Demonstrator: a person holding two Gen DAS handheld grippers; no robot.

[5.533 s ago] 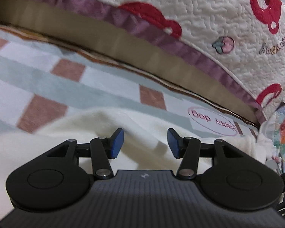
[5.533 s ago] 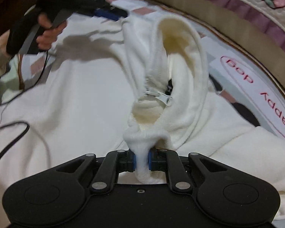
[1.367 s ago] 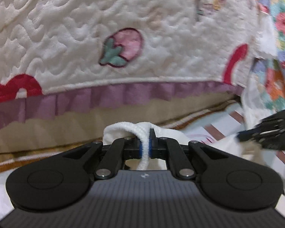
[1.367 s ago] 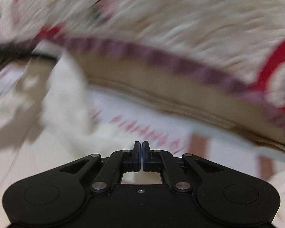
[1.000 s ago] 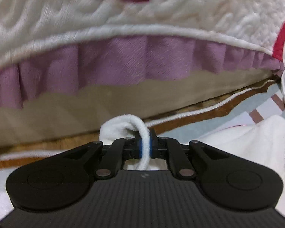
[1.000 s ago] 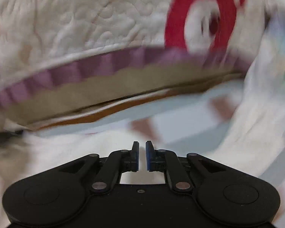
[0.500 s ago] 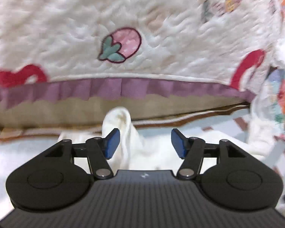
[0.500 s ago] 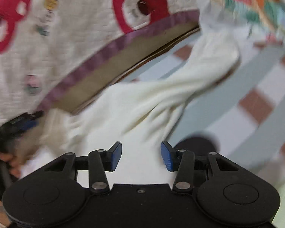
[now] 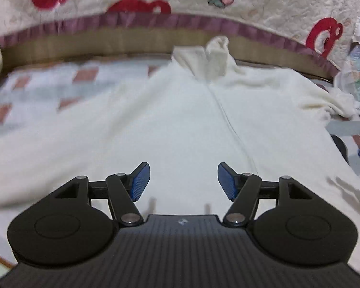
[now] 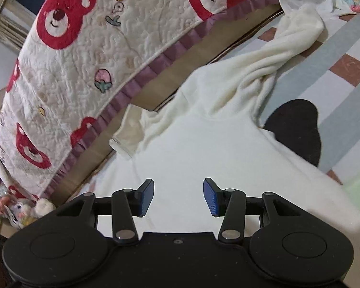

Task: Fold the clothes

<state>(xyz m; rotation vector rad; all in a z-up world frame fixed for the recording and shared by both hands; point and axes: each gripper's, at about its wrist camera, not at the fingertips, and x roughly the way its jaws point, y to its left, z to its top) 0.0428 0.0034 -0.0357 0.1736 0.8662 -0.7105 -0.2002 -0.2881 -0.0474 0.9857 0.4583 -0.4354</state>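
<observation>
Cream fleece zip jacket [image 9: 180, 120]: lay spread flat on the checked bedsheet [image 9: 48, 84], collar [image 9: 208, 57] at the far edge against the bear-print quilt [image 10: 84, 48]; right sleeve [image 10: 288, 45] bunched far right. Folding well likely required smoothing that sleeve inward. Left tool [image 9: 182, 181] and right tool [image 10: 178, 198]: both wide, holding nothing, above the jacket front.

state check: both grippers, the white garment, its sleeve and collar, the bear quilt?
left gripper: open, empty, above the garment.
right gripper: open, empty, above the garment.
white garment: spread flat on the checked sheet, unfolded, front seam up.
collar: rumpled, against the quilt edge.
sleeve: stretched outward, wrinkled, not folded in.
bear quilt: bunched beyond the garment, purple trim showing.
</observation>
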